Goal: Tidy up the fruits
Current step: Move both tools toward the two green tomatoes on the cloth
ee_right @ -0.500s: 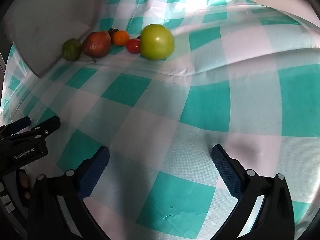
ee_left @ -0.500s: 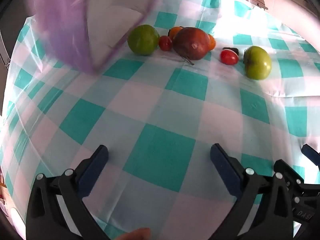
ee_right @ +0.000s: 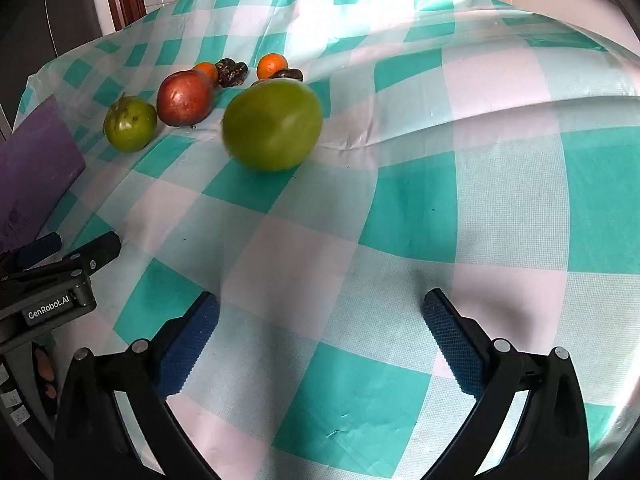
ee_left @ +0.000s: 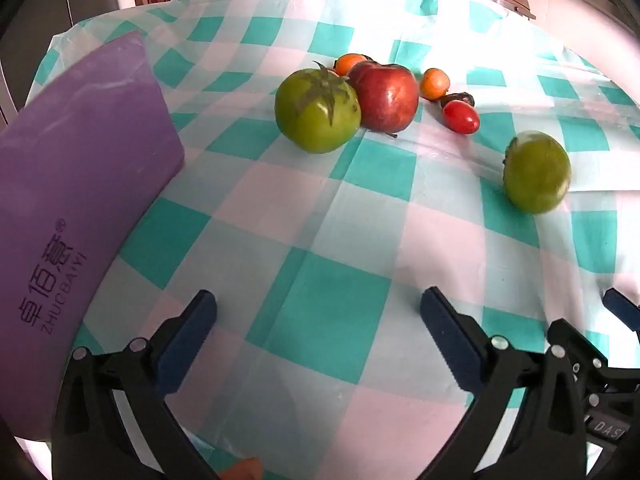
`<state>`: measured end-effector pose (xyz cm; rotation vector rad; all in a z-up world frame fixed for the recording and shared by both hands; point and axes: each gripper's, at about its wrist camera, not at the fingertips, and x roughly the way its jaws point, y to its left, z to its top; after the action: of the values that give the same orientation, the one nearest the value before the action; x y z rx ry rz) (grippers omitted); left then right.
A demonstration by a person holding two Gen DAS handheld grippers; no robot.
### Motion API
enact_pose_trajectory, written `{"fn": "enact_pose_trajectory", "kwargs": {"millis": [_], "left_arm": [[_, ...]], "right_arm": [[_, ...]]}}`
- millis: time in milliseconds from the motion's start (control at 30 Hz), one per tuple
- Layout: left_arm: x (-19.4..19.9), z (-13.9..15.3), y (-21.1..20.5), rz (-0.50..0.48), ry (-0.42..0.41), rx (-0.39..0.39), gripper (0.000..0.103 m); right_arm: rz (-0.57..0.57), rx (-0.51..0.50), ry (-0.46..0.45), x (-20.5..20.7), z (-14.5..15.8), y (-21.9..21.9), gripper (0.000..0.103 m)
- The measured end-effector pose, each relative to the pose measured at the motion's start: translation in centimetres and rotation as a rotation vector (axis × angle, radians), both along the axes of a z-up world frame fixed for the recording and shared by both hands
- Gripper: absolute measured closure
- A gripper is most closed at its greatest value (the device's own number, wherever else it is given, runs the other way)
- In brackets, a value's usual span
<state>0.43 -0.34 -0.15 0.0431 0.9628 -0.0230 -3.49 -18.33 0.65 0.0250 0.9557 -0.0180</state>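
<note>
Tablecloth (ee_left: pixel 320 300); fruits (ee_left: pixel 384 96) beyond spread jaws.

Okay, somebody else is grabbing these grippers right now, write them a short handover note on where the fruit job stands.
Left gripper: open, empty, low over the checked tablecloth.
Right gripper: open, empty.
Fruit: all loose on the cloth. A green tomato touches the red apple; small orange fruits and a cherry tomato lie beside them. A second green tomato sits apart, nearest the right gripper.
Purple container: on the left.
Done: nothing sorted.
Left: every fruit.
</note>
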Motion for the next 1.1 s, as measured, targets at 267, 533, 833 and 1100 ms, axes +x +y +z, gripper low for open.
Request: {"fn": "enact_pose_trajectory", "kwargs": {"millis": [267, 533, 833, 1100], "left_arm": [[-0.13, -0.05, 0.09, 0.002, -0.005, -0.001, 0.001], [-0.21, -0.06, 0.18, 0.002, -0.006, -0.002, 0.001], [-0.18, -0.04, 0.2, 0.001, -0.006, -0.002, 0.001], [-0.17, -0.03, 0.22, 0.001, -0.006, -0.001, 0.001]], "right_arm": [[-0.001, -0.001, -0.002, -0.26, -0.05, 0.07, 0.004], [-0.002, -0.002, -0.002, -0.23, -0.09, 0.1, 0.004], [-0.002, -0.002, -0.002, -0.22, -0.08, 0.1, 0.004], [-0.002, -0.002, -0.003, -0.29, 0.0, 0.04, 0.004]]}}
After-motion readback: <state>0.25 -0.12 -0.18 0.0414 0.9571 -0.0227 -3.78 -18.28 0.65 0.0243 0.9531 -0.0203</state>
